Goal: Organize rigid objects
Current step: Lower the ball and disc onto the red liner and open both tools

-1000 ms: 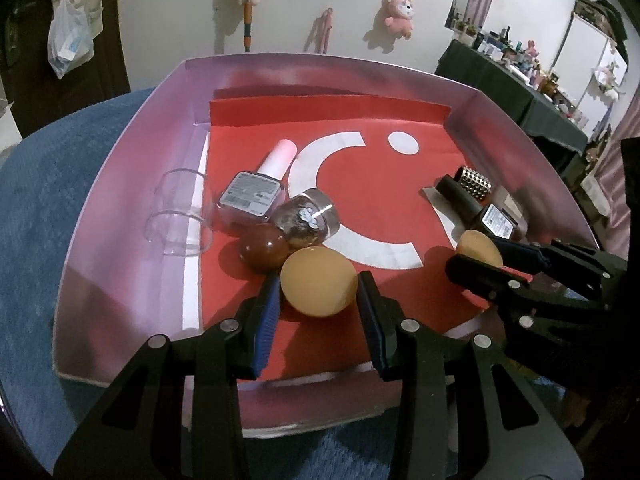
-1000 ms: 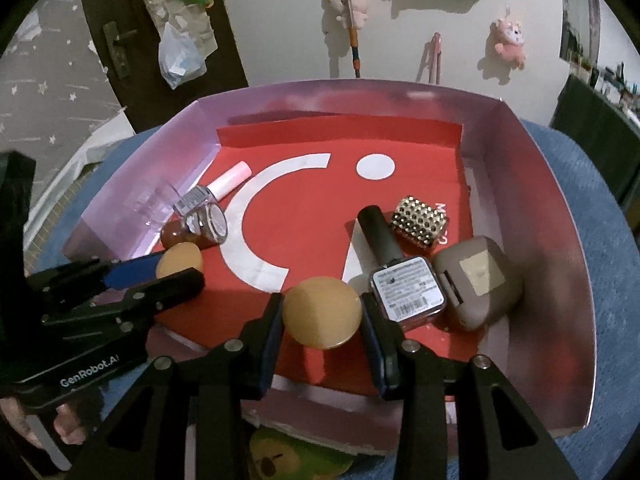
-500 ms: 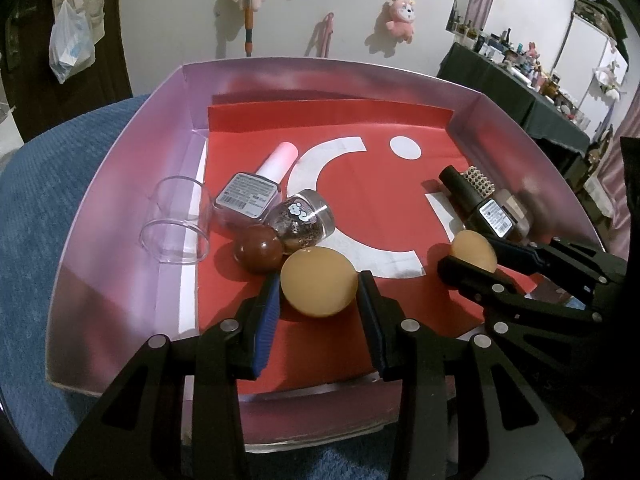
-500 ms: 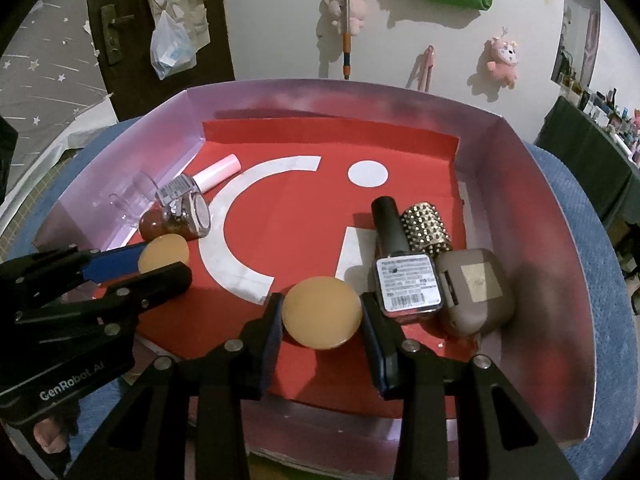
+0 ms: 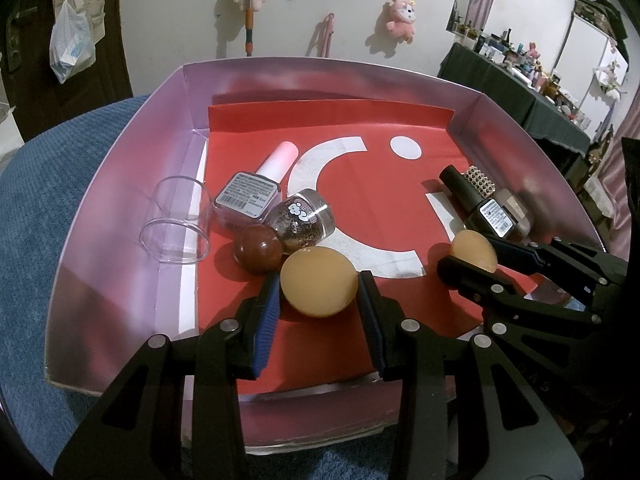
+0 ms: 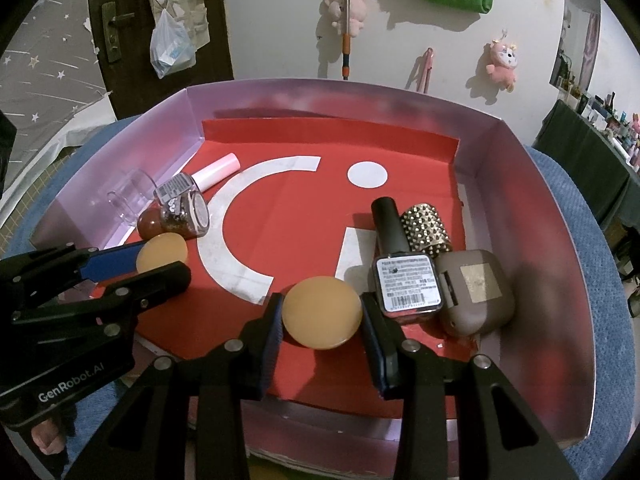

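- The left hand-held gripper (image 5: pixel 319 294) is closed around a tan ball (image 5: pixel 319 282), its blue-padded fingers (image 5: pixel 267 312) pressing both sides, low over the near left of the box (image 5: pixel 120 208).
- The right hand-held gripper (image 6: pixel 322 314) clamps a second tan ball (image 6: pixel 322 313) the same way, over the near middle of the red floor sheet (image 6: pixel 288 216).
- From the left wrist camera the right gripper's ball (image 5: pixel 474 250) shows at the right, just in front of the dark bottle (image 5: pixel 476 204).
- From the right wrist camera the left gripper's ball (image 6: pixel 162 254) shows at the left, close to the brown ball (image 6: pixel 149 225).
- The box is pink-walled, open-topped and sits on a blue cloth (image 5: pixel 36 200).
- Left group: a clear cup (image 5: pixel 176 218) lies on its side against the left wall; beside it is a pink-capped bottle (image 5: pixel 256 188), lying flat with its label up.
- A glitter jar (image 5: pixel 302 220) lies tilted, touching the pink-capped bottle and the brown ball (image 5: pixel 257 248).
- The left gripper's ball sits just beside the brown ball and the jar; I cannot tell whether they touch.
- Right group: the dark bottle (image 6: pixel 400 268) lies flat, label toward the camera, with a studded gold cylinder (image 6: pixel 426 230) against its side and a taupe case (image 6: pixel 474 290) touching both near the right wall.
- The right gripper's far finger is just beside the dark bottle's base.
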The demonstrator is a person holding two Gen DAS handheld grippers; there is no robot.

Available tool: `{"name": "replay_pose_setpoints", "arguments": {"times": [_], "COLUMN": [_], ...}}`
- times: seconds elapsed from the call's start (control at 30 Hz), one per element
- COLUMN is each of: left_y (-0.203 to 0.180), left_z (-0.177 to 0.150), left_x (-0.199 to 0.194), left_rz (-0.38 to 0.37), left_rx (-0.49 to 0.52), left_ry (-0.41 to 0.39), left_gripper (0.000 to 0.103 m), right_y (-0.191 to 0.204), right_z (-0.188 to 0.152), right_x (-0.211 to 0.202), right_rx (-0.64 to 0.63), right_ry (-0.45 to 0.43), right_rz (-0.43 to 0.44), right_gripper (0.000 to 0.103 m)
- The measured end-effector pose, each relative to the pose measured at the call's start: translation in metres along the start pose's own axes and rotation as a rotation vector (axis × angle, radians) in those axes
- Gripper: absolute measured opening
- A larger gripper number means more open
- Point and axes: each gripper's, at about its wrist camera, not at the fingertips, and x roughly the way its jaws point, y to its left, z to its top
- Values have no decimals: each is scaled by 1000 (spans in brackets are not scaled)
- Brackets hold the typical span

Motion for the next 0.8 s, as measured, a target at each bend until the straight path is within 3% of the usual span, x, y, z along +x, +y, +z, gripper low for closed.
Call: {"name": "replay_pose_setpoints", "arguments": {"times": [0.8], "left_y": [-1], "left_z": [-1], "left_x": [-1], "left_rz": [16], "left_rx": [12], "left_ry": [-5], "left_gripper": [37], "right_y": [0], "right_z": [1], "right_x": [0], "right_rx": [12], "right_ry": [1], "right_rz": [9], "right_gripper": [40]}}
